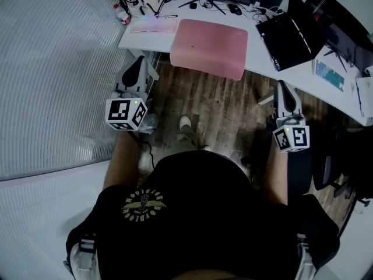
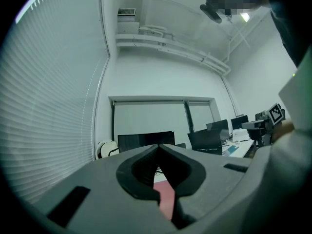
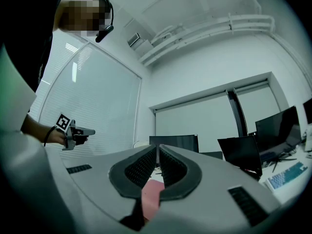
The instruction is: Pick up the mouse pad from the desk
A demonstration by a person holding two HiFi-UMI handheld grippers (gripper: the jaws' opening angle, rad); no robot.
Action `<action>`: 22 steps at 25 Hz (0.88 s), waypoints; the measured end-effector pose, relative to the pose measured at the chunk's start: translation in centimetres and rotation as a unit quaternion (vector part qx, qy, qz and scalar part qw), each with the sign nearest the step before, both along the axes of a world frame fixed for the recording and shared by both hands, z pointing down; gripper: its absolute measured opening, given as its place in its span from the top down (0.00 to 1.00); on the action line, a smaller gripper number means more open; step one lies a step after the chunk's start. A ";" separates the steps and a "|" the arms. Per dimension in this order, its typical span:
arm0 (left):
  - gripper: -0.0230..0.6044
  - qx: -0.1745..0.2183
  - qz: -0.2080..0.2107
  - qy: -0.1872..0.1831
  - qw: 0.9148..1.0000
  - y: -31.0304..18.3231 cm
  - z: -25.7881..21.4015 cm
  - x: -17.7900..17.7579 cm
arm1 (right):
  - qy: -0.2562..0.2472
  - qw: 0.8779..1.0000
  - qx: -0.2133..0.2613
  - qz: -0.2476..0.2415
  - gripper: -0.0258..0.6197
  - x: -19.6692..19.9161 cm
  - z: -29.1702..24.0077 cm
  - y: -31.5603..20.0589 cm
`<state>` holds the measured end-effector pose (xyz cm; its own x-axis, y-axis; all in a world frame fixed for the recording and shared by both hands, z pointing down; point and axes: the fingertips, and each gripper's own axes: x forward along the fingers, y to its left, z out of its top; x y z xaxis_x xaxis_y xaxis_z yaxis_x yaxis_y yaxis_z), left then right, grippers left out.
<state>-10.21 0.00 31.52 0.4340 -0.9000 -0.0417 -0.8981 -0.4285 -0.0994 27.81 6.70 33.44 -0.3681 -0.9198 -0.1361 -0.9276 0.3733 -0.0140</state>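
Head camera looks steeply down from overhead, table (image 1: 303,77) at twelve o'clock. Both gripper cameras sit low, well back, facing level toward it; each catches the pink pad (image 3: 151,194) and dark monitor (image 2: 145,141).

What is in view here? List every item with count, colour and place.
mouse pad: one, pink, front edge of the desk
desk: one, white, ahead of the person
laptop: one, black, open, right of the mouse pad
keyboard: one, pale, left of the mouse pad
floor: one, brown wood, under the desk
left gripper: one, grey, fingers shut, empty
right gripper: one, grey, fingers shut, empty
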 end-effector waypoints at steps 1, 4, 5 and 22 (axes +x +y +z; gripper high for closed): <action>0.95 0.001 0.001 0.001 1.000 -0.3 0.0 -0.2 | 0.001 1.000 -0.001 -0.001 0.96 -0.3 -0.1 -0.2; 0.95 -0.003 0.002 0.008 1.000 -1.4 0.2 -0.6 | 0.006 1.000 -0.001 -0.005 0.96 -1.2 -0.4 -0.9; 0.95 -0.005 0.002 0.009 1.000 -1.8 0.4 -0.6 | 0.007 1.000 -0.002 -0.006 0.96 -1.4 -0.4 -1.2; 0.95 -0.020 -0.002 0.011 1.000 -11.7 2.2 -4.3 | 0.011 1.000 -0.020 -0.015 0.96 -5.5 0.7 -11.2</action>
